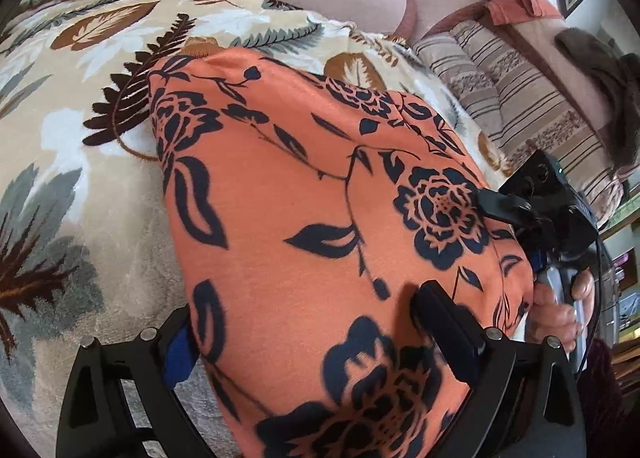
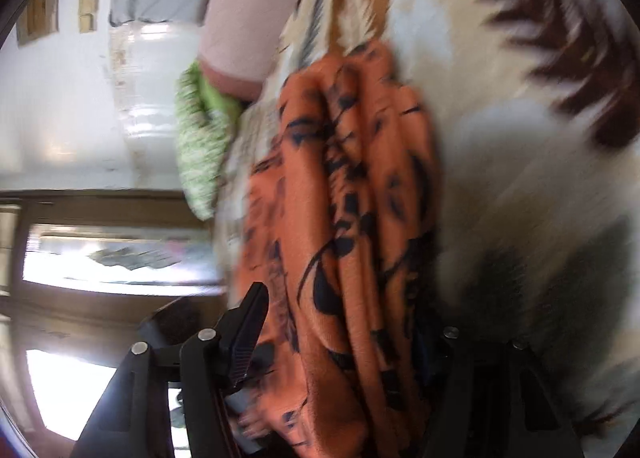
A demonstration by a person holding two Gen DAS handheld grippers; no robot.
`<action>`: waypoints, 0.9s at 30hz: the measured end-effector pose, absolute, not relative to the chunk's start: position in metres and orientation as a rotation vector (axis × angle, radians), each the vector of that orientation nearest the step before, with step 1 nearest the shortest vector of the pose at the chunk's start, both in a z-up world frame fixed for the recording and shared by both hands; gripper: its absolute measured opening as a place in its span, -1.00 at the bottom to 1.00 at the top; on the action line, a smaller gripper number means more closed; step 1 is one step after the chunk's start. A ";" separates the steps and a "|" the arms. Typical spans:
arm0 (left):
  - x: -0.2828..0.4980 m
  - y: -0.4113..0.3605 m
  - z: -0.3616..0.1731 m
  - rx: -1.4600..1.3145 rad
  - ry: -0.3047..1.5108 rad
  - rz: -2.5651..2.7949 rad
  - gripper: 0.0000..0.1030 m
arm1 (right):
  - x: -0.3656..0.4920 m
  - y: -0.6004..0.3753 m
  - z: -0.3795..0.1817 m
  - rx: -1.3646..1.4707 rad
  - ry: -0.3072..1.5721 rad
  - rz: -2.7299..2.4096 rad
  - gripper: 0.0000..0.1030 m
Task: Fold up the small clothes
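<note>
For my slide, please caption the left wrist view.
Both grippers hold an orange floral garment over a leaf-print blanket.

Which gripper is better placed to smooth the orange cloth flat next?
Probably left: the left gripper straddles the spread orange cloth on the leaf-print blanket, while the right gripper has bunched fabric between its fingers.

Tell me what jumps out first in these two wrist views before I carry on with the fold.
The orange garment with black flowers dominates, spread over the leaf-print blanket and filling the middle of the left view. The left gripper straddles its near edge, while the right gripper pinches its far right side. In the blurred right view, the same cloth hangs in bunched folds between the right gripper's fingers.
</note>
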State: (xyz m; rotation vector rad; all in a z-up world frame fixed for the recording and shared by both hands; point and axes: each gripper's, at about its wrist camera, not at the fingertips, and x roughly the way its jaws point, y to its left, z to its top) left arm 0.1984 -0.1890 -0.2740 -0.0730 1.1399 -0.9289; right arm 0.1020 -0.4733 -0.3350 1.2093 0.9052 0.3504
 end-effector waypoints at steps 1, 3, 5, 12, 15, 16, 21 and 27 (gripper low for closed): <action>0.199 -0.187 -0.272 -0.094 1.133 -0.938 0.86 | 0.102 -0.470 -0.335 1.239 0.896 0.398 0.30; 0.200 -0.185 -0.270 -0.116 1.122 -0.948 0.84 | 0.104 -0.459 -0.325 1.166 0.890 0.422 0.30; 0.200 -0.184 -0.270 -0.119 1.110 -0.945 0.77 | 0.106 -0.450 -0.317 1.060 0.903 0.386 0.23; 0.200 -0.186 -0.271 -0.092 1.082 -0.927 0.52 | 0.107 -0.455 -0.331 1.050 0.965 0.294 -0.08; 0.200 -0.183 -0.268 -0.109 1.061 -0.927 0.28 | 0.106 -0.449 -0.326 1.011 0.953 0.280 -0.09; 0.199 -0.181 -0.265 -0.110 1.046 -0.928 0.09 | 0.105 -0.446 -0.322 0.992 0.946 0.277 -0.09; 0.197 -0.178 -0.261 -0.115 1.033 -0.920 -0.01 | 0.109 -0.427 -0.303 0.917 0.902 0.266 -0.10; 0.192 -0.167 -0.248 -0.128 0.993 -0.911 -0.07 | 0.094 -0.416 -0.286 0.874 0.836 0.293 -0.11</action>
